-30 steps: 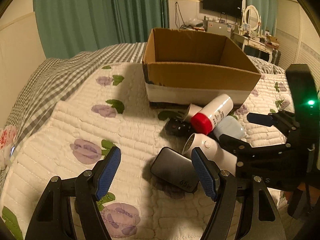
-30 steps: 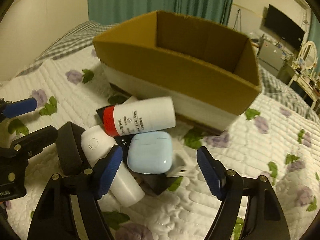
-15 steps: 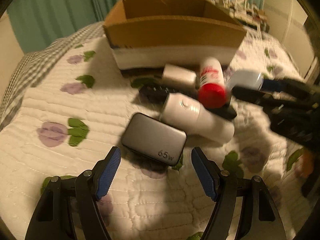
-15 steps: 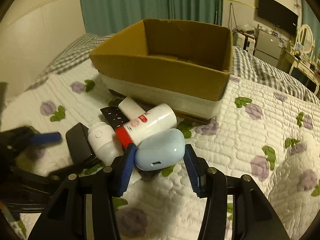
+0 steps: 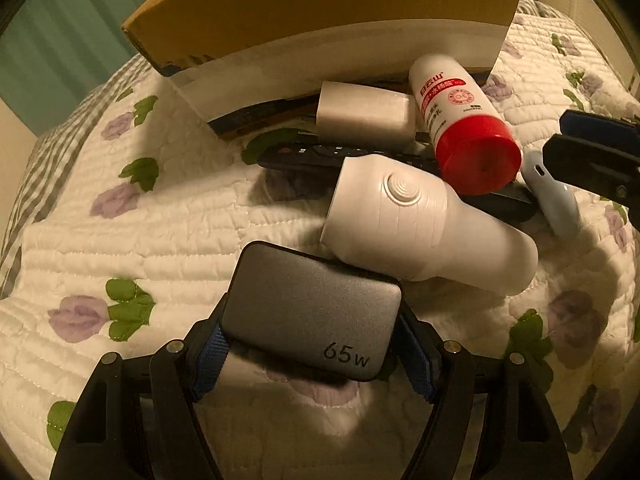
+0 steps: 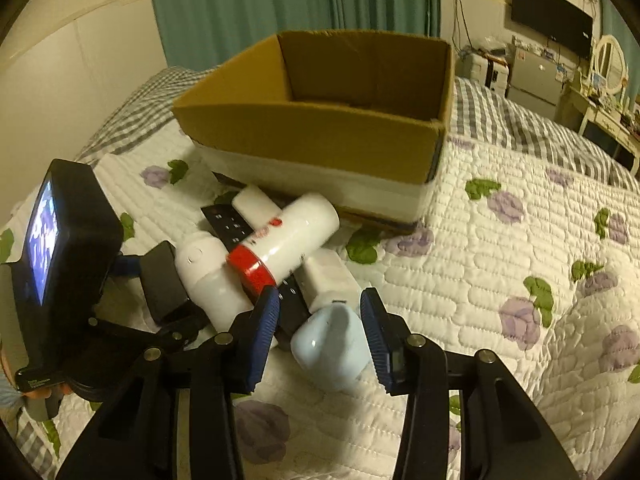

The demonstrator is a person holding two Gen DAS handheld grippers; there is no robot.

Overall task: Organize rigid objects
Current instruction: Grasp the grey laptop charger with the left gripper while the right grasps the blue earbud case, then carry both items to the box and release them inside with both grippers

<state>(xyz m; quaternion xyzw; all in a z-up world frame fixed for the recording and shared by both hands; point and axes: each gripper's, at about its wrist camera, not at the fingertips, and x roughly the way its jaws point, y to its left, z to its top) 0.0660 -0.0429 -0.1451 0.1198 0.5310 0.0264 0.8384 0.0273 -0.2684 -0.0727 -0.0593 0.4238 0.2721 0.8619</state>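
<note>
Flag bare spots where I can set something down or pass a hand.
Free: quilt right of the cardboard box; quilt left of the grey charger. Crowded: the pile before the box, red-capped bottle, white cylinder, remote.

Your left wrist view sits low and very close to the cardboard box [image 5: 320, 12], looking up at its front wall from the bed [image 5: 120, 220]. Your right wrist view stands higher and farther back, looking down into the box. Both share the white bottle [image 5: 464, 120] before the box.
</note>
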